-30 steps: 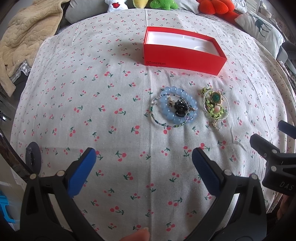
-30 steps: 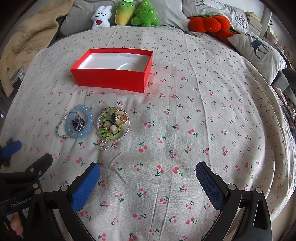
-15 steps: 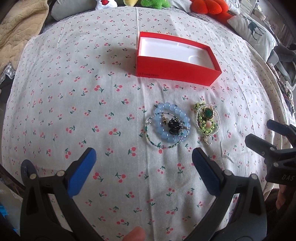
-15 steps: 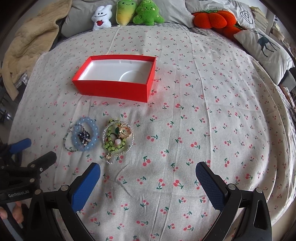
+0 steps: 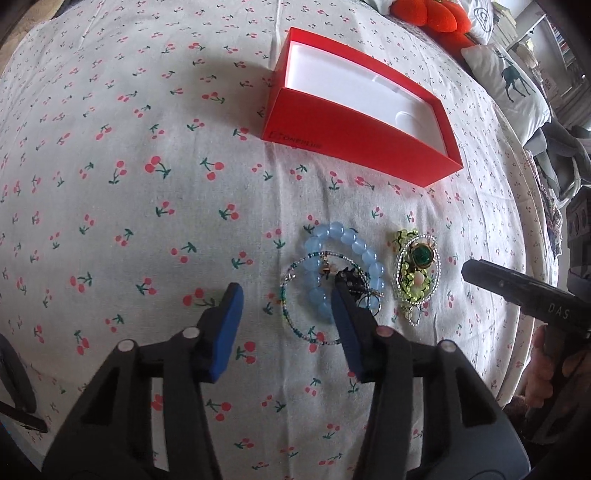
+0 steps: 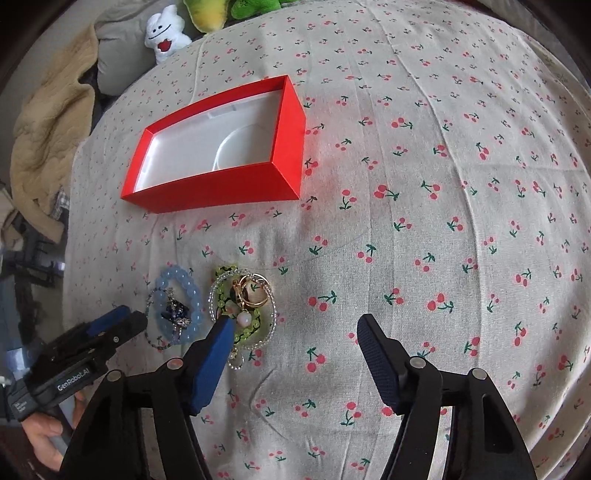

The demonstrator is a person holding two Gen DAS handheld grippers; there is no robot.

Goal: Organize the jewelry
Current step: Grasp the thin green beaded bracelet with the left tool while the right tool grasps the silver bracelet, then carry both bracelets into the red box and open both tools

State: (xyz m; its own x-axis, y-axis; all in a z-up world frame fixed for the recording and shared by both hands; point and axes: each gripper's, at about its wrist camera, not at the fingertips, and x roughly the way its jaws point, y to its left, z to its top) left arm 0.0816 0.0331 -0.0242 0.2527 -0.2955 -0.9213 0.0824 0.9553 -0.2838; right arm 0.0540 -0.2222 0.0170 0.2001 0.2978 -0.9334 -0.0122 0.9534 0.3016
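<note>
An open red box (image 5: 369,140) with a white inside lies on the cherry-print cloth; it also shows in the right wrist view (image 6: 221,184). In front of it lie a blue bead bracelet (image 5: 354,243) with a thin beaded chain and a dark charm, and a green bead cluster with a green stone (image 5: 419,258). My left gripper (image 5: 284,299) is open, low over the cloth, its right finger at the blue bracelet. My right gripper (image 6: 295,328) is open, its left finger at the green cluster (image 6: 240,295), which holds gold rings. The blue bracelet (image 6: 177,291) lies left of it.
Plush toys (image 6: 166,31) and a tan blanket (image 6: 44,122) lie at the far left of the bed. An orange plush (image 5: 436,14) and a deer-print pillow (image 5: 513,81) lie at the far right. The bed edge runs along the right in the left wrist view.
Both grippers have moved forward and down toward the jewelry. Their jaws have narrowed but stay open. The jewelry and box have not moved.
</note>
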